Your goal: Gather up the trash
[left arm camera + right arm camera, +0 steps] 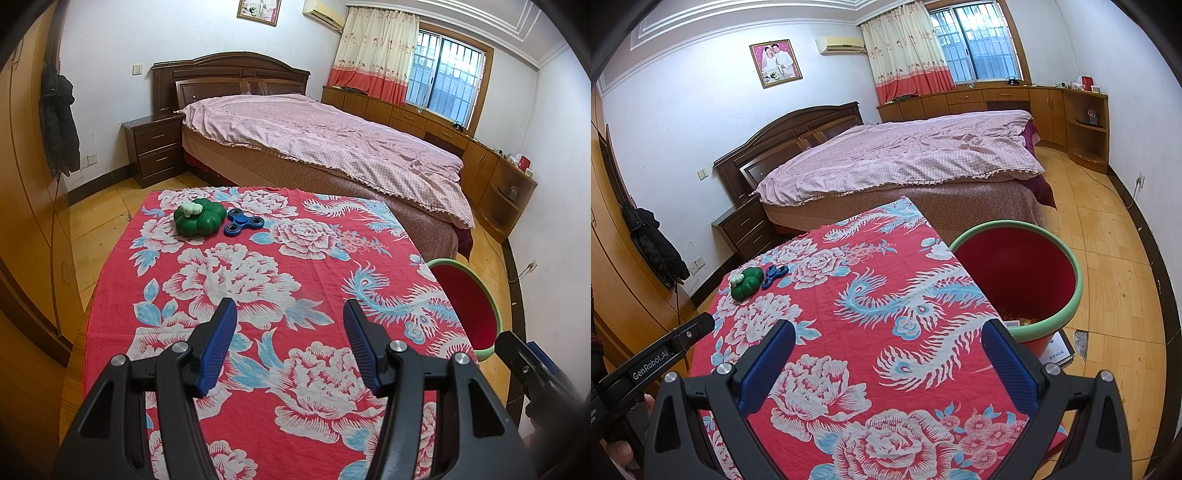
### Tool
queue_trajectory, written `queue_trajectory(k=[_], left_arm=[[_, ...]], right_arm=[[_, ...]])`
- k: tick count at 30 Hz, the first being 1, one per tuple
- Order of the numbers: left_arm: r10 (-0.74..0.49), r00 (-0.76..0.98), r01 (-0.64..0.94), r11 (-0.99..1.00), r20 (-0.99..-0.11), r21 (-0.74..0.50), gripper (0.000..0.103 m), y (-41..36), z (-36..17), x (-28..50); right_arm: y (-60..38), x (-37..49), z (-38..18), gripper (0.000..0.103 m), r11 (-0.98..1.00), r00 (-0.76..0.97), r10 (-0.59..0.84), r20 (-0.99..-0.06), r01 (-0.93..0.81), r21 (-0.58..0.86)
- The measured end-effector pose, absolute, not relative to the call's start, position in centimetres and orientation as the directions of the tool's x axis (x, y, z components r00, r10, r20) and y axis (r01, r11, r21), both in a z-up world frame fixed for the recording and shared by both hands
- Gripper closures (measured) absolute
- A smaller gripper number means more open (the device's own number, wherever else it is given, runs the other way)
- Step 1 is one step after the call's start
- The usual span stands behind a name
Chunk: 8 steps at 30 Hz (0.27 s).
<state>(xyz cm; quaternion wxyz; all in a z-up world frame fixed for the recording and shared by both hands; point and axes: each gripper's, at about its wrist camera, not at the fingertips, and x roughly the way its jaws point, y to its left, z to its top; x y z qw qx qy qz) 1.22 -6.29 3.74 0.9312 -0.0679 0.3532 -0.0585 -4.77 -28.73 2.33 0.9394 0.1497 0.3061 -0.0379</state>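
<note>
A red bin with a green rim point(1052, 243) stands on the floor at the table's right edge; it also shows in the left wrist view point(443, 263). Some scraps lie at its bottom point(1021, 318). My left gripper point(290, 314) is open and empty over the near part of the red floral tablecloth point(258, 266). My right gripper point(888, 338) is open and empty over the cloth point(849, 314), just left of the bin. A green pumpkin-shaped toy point(199, 217) and a blue fidget spinner point(243, 222) lie at the table's far left; both show in the right wrist view, toy point(748, 282), spinner point(774, 275).
A bed with a pink cover point(314, 140) stands beyond the table. A dark nightstand point(155, 147) is left of it. Wooden cabinets point(491, 166) run along the window wall. A wardrobe point(26, 221) with a hanging black coat point(59, 122) is at left. A paper point(1058, 345) lies under the bin.
</note>
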Motion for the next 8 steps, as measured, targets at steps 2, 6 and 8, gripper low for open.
queue_trajectory(k=[2,6,8], left_arm=[[-0.158,0.743,0.062,0.984,-0.65,-0.167,0.043,-6.36,3.72,1.2],[-0.157,0.743,0.063,0.984,-0.65,-0.166,0.043,-6.36,3.73,1.21],[-0.155,0.745,0.063,0.985,-0.649,-0.162,0.043,-6.38,3.74,1.2]], right_arm=[[-28.72,-4.79,2.36,0.0,0.952,0.81,0.02,-0.586,0.163,0.257],[-28.71,-4.82,2.4,0.0,0.952,0.808,0.021,-0.588,0.163,0.258],[-28.73,-4.83,2.43,0.0,0.952,0.809,0.021,-0.588,0.163,0.258]])
